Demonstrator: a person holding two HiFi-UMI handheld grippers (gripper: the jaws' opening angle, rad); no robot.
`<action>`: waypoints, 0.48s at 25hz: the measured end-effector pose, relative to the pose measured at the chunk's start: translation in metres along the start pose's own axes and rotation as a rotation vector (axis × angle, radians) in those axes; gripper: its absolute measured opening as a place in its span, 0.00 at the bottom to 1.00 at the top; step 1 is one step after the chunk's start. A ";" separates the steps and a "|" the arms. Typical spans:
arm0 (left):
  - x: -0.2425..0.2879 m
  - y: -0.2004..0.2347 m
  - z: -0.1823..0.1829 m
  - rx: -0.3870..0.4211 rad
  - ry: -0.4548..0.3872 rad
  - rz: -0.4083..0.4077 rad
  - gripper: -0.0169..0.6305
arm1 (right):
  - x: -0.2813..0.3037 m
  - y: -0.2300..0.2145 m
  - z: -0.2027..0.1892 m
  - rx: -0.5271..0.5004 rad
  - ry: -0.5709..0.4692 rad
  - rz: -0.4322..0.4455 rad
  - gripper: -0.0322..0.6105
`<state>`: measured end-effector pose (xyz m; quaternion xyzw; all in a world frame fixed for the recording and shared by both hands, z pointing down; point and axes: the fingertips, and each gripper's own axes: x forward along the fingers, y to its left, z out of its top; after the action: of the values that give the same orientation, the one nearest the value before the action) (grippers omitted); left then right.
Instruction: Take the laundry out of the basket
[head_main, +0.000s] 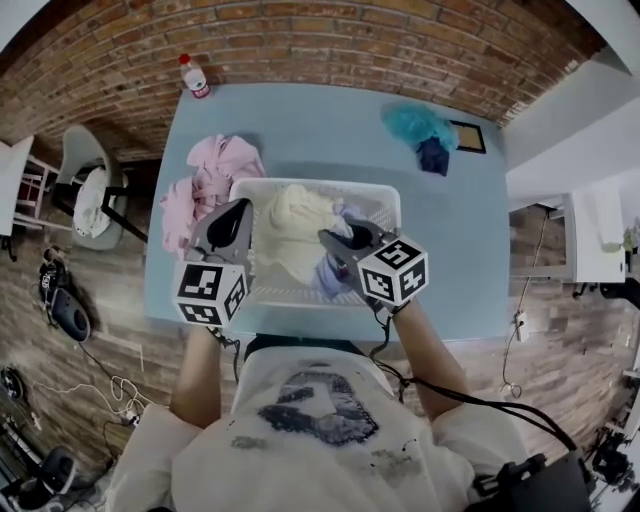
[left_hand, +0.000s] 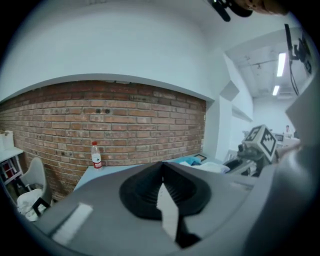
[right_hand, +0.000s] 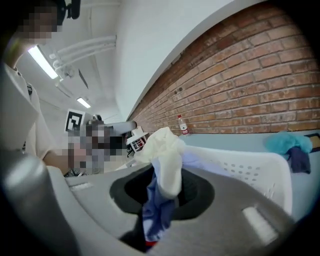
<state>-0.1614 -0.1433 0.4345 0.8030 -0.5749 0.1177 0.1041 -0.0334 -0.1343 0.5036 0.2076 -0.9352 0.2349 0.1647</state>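
A white laundry basket (head_main: 312, 185) stands on the blue table (head_main: 300, 120) in front of me. In it lie a cream garment (head_main: 290, 235) and a blue one (head_main: 332, 278). My right gripper (head_main: 345, 240) is over the basket's right half, shut on cloth. In the right gripper view, blue cloth (right_hand: 156, 210) and cream cloth (right_hand: 169, 152) hang between the jaws of the right gripper (right_hand: 161, 177). My left gripper (head_main: 236, 224) is at the basket's left rim. It is shut with nothing in it, and in the left gripper view its jaws (left_hand: 161, 176) meet edge to edge.
A pink pile of laundry (head_main: 210, 185) lies on the table left of the basket. Teal and navy cloths (head_main: 422, 132) lie at the far right beside a dark frame (head_main: 468, 137). A bottle (head_main: 193, 76) stands at the far left corner. A brick wall is behind.
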 end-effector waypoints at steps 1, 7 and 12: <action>-0.001 -0.003 0.001 0.004 -0.007 0.003 0.01 | -0.007 0.001 0.006 0.001 -0.023 -0.010 0.18; -0.008 -0.018 0.009 0.038 -0.023 -0.014 0.01 | -0.047 0.013 0.041 -0.010 -0.128 -0.093 0.18; -0.029 -0.017 0.028 0.089 -0.047 -0.038 0.01 | -0.065 0.027 0.061 0.006 -0.210 -0.198 0.18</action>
<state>-0.1519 -0.1203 0.3984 0.8201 -0.5560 0.1225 0.0570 -0.0029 -0.1231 0.4162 0.3228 -0.9215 0.1972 0.0879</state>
